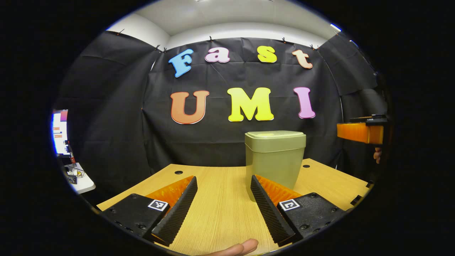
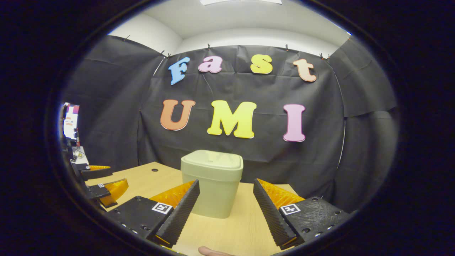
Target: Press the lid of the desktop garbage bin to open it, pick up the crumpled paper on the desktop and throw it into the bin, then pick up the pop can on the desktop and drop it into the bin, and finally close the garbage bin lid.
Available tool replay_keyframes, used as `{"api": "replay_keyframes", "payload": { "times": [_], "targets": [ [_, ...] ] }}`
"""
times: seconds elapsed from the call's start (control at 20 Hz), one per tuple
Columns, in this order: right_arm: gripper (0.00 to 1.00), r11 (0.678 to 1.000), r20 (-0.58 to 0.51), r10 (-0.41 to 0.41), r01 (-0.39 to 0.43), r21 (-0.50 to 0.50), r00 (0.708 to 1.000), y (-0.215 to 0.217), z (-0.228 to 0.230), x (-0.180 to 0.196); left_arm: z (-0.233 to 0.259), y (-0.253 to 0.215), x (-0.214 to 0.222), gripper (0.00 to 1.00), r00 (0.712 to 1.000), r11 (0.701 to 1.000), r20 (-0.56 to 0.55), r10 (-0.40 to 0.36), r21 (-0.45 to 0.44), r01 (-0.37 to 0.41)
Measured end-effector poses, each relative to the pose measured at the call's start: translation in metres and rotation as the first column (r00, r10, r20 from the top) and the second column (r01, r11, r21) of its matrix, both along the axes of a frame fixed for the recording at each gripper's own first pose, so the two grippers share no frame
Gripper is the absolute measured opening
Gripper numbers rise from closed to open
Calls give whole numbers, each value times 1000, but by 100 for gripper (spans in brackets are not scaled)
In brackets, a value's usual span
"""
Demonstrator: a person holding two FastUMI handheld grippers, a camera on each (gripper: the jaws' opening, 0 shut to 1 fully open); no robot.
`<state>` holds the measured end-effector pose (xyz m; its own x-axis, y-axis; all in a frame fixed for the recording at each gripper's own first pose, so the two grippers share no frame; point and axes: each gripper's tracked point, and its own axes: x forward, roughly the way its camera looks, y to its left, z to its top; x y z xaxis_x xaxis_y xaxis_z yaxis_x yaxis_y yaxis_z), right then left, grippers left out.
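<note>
Fingertips of our hands peek in at the bottom edge of both views. Just beyond, our left gripper point(image 1: 222, 199) and right gripper point(image 2: 224, 206) stand spread wide, holding nothing. Past them, mid-frame on the wooden table point(image 1: 220, 213), the green garbage bin point(image 2: 212, 181) has its lid point(image 2: 212, 160) down, contents hidden. We judge everything either done or unstarted; we can't tell which.
</note>
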<state>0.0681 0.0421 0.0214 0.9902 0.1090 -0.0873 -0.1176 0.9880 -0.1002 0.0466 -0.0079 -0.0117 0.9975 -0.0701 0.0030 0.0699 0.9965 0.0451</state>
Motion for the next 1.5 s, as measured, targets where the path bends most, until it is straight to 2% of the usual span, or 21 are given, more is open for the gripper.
{"api": "replay_keyframes", "payload": {
  "times": [0.25, 0.3, 0.35, 0.45, 0.5, 0.55, 0.7, 0.75, 0.8, 1.15, 1.5],
  "targets": [
    [95, 999, 5, 15, -15, 30, 1000, -19, -40, -21, -15, -22, -3, 97, 1000, 1000, -27, 6, 17, -5],
    [98, 999, 7, 21, -21, 26, 1000, -20, -45, -23, -16, -21, -4, 98, 999, 1000, -29, 15, 21, -14],
    [94, 999, 12, 34, -34, 16, 999, -20, -49, -27, -17, -20, -6, 97, 999, 999, -28, 28, 23, -27],
    [98, 999, 35, 47, -46, -18, 998, -18, -50, -30, -16, -20, -7, 98, 999, 999, -18, 47, 19, -46],
    [94, 999, 45, 38, -37, -27, 998, -18, -50, -30, -15, -20, -8, 98, 999, 999, -16, 52, 15, -52],
    [98, 999, 63, 39, -37, -31, 997, -16, -47, -31, -15, -21, -8, 98, 998, 998, -13, 55, 12, -55],
    [94, 997, 70, 77, -76, -15, 995, -1, -51, -32, -17, -27, -12, 98, 999, 999, -10, 44, 15, -44],
    [98, 997, 60, 80, -79, -13, 995, 1, -54, -31, -17, -28, -13, 98, 999, 999, -9, 41, 17, -41],
    [95, 997, 52, 72, -72, -9, 996, 1, -56, -30, -16, -29, -14, 98, 999, 999, -7, 37, 20, -37],
    [95, 1000, 41, 14, -14, 8, 999, -8, -57, -32, -8, -21, -16, 98, 999, 998, 25, 46, 37, -47],
    [95, 1000, 39, -1, 1, 2, 999, -11, -59, -27, -9, -21, -17, 98, 998, 998, 23, 53, 26, -54]
  ]
}}
